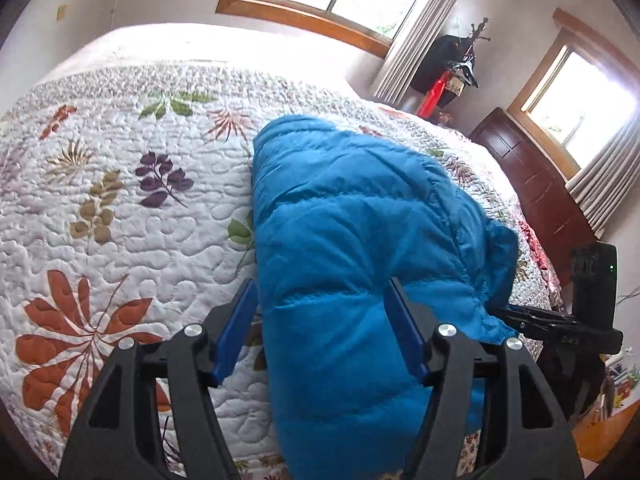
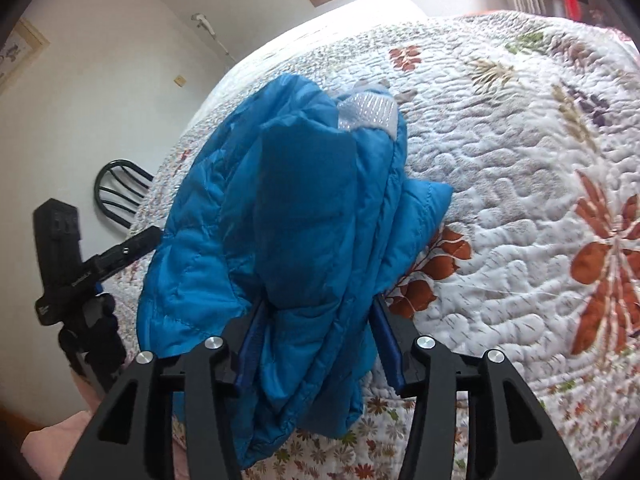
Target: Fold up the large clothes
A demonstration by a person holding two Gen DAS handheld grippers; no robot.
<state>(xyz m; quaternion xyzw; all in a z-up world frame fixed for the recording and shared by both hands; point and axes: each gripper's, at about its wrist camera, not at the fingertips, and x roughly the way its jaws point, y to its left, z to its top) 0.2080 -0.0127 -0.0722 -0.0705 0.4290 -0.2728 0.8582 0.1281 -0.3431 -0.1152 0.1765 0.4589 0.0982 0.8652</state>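
Observation:
A blue puffer jacket (image 1: pixel 352 216) lies folded into a thick bundle on the flowered quilt (image 1: pixel 120 208), its near end hanging past the bed's edge. My left gripper (image 1: pixel 320 282) straddles that near end, and the padding fills the gap between its blue pads. In the right wrist view the same jacket (image 2: pixel 304 200) shows several stacked layers and a white mesh lining (image 2: pixel 368 114) at its far end. My right gripper (image 2: pixel 319 299) is closed on those layers, with both pads against the cloth. Each gripper shows at the other view's edge, touching the jacket's side (image 1: pixel 520 316) (image 2: pixel 136 246).
The quilt (image 2: pixel 520 184) covers a wide bed. Two windows with curtains (image 1: pixel 416 36) line the far wall. A dark wooden cabinet (image 1: pixel 536 188) stands beside the bed, and a black stand (image 1: pixel 460 60) occupies the corner. A dark metal chair back (image 2: pixel 120 192) stands by the bed's left side.

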